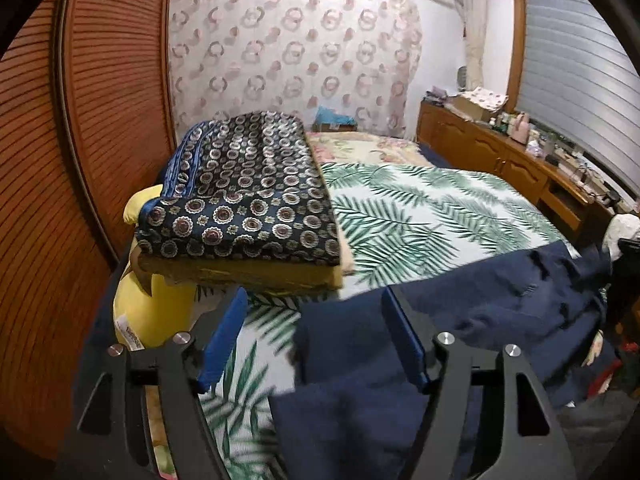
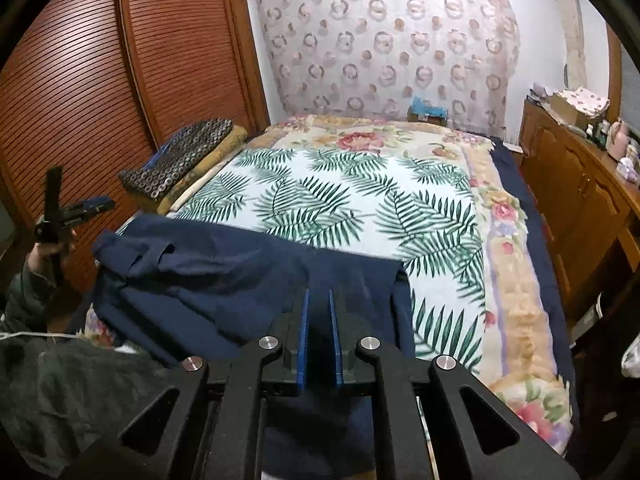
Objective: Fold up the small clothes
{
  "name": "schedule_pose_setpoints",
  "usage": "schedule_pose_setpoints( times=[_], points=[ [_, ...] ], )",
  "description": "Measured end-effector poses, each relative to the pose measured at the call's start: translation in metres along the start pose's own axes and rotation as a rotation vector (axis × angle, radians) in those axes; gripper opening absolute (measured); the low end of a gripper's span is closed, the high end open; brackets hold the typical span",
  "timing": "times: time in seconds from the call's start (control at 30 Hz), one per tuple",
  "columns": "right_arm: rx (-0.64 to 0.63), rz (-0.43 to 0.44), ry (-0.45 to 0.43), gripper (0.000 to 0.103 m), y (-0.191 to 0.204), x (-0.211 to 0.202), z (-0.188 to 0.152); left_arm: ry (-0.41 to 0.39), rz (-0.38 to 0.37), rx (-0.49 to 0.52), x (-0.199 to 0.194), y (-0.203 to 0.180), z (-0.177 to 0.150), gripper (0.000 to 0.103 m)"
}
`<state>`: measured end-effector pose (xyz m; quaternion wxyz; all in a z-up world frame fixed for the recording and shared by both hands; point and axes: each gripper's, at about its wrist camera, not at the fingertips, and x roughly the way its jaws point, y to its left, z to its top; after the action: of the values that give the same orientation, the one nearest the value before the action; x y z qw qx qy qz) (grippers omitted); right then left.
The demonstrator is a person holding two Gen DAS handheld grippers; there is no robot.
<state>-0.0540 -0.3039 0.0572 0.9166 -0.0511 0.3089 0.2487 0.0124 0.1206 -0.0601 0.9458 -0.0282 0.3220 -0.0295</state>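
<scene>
A navy garment [image 2: 224, 280] lies crumpled across the near end of the bed on a palm-leaf cover [image 2: 340, 200]. My right gripper [image 2: 319, 294] hovers over the garment's right part, its blue pads a narrow gap apart, and I see no cloth pinched between them. In the left wrist view the garment [image 1: 480, 300] spreads to the right and below. My left gripper [image 1: 313, 294] stands wide open above the garment's left edge and holds nothing. The left gripper [image 2: 100, 204] also shows at the far left, held by a hand in a dark green sleeve.
A folded dark patterned blanket [image 1: 240, 192] on yellow cushions [image 1: 148, 312] sits at the bed's left side, close ahead of the left gripper. Louvred wooden doors [image 2: 80, 100] run along the left. A wooden sideboard [image 2: 580, 200] with clutter lines the right.
</scene>
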Motion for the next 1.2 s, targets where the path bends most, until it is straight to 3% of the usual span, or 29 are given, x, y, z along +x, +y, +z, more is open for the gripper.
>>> schedule_pose_setpoints(
  times=[0.3,0.43,0.77,0.93,1.1,1.2],
  points=[
    [0.018,-0.077,0.022,0.033,-0.031,0.059,0.017,0.098,-0.012,-0.012,0.044,0.007,0.002,0.07],
    [0.051,-0.076,0.059,0.035,-0.043,0.092,0.021,0.141,-0.034,-0.016,0.055,0.009,-0.005,0.064],
    [0.041,-0.113,0.155,0.041,-0.056,0.134,0.021,0.218,-0.061,-0.02,0.069,0.007,-0.023,0.063],
    [0.046,-0.126,0.186,0.044,-0.06,0.147,0.02,0.21,-0.062,-0.028,0.069,0.006,-0.025,0.062],
    [0.046,-0.13,0.188,0.051,-0.058,0.154,0.021,0.213,-0.101,0.003,0.07,-0.004,-0.024,0.035],
    [0.058,-0.12,0.193,0.053,-0.062,0.155,0.02,0.215,-0.102,0.013,0.07,-0.007,-0.023,0.033]
  ],
)
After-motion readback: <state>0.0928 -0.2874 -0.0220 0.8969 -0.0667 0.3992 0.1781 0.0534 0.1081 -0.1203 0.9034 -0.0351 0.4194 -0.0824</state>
